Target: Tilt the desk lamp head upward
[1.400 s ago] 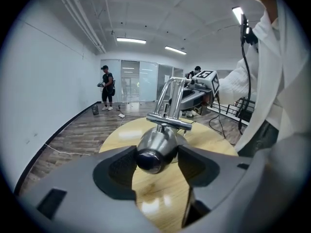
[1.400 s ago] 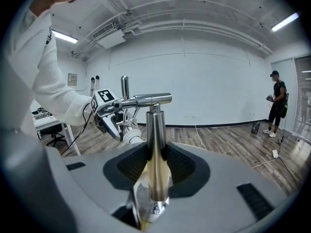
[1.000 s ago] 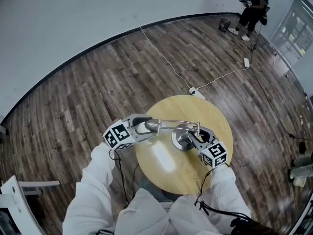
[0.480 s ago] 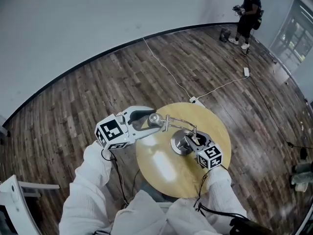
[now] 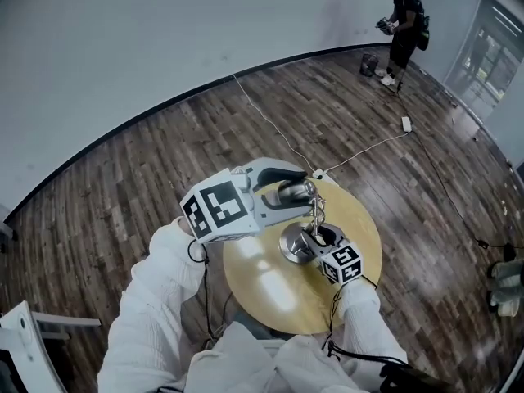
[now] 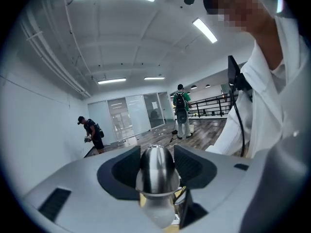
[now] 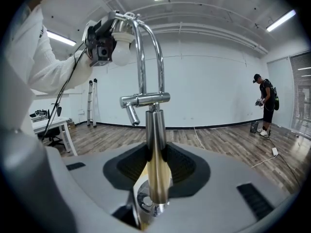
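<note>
A chrome desk lamp stands on the round wooden table (image 5: pixel 360 248). Its base (image 5: pixel 291 246) sits mid-table and its curved arm (image 7: pixel 148 42) arches up from the post (image 7: pixel 156 169). My left gripper (image 5: pixel 296 188) is raised above the base and shut on the lamp head (image 5: pixel 288 193). In the left gripper view the head (image 6: pixel 156 178) fills the gap between the jaws, which have just been closing on it. My right gripper (image 5: pixel 322 237) is shut on the upright post just above the base. In the right gripper view the pads clamp the post on both sides.
A white cable (image 5: pixel 266 113) runs across the wooden floor to a power strip (image 5: pixel 321 173) at the table's far edge. One person (image 5: pixel 401 19) stands at the far right by the wall. A white furniture piece (image 5: pixel 24 334) sits at the lower left.
My left gripper has risen and swung right with the lamp head, so the arm now stands upright over the base instead of lying level. The right gripper has stayed on the post.
</note>
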Motion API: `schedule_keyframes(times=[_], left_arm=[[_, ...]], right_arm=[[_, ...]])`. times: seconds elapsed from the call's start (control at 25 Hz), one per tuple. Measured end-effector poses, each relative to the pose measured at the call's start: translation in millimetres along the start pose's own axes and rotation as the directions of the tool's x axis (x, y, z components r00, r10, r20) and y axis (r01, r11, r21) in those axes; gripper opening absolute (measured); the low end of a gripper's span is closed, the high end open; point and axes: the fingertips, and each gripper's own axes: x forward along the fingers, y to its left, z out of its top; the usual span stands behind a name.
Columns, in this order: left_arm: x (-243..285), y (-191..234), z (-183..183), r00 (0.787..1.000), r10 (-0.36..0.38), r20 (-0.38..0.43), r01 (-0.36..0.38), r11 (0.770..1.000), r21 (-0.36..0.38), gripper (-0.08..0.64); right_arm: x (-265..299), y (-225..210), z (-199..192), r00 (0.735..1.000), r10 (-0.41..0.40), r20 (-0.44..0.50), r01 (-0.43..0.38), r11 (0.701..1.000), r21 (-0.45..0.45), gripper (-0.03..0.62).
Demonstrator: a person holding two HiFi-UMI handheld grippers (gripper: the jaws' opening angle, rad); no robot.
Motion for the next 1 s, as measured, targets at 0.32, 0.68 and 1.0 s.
schedule_keyframes(times=[0.32, 0.68, 1.0], left_arm=[[48, -15, 30, 0.995, -0.087, -0.04, 0.087, 0.996, 0.012, 0.213], [62, -17, 36, 0.995, -0.097, -0.024, 0.097, 0.995, -0.004, 0.212], [50, -6, 45, 0.996, -0.027, 0.09, 0.036, 0.994, -0.102, 0.212]], right_arm=[[-3, -1, -1, 1.0, 0.0, 0.012, 0.0, 1.0, 0.006, 0.133], [-4, -2, -2, 1.0, 0.005, 0.02, -0.006, 1.0, 0.017, 0.133], [-10, -5, -2, 0.999, -0.023, 0.045, 0.02, 0.997, 0.071, 0.135]])
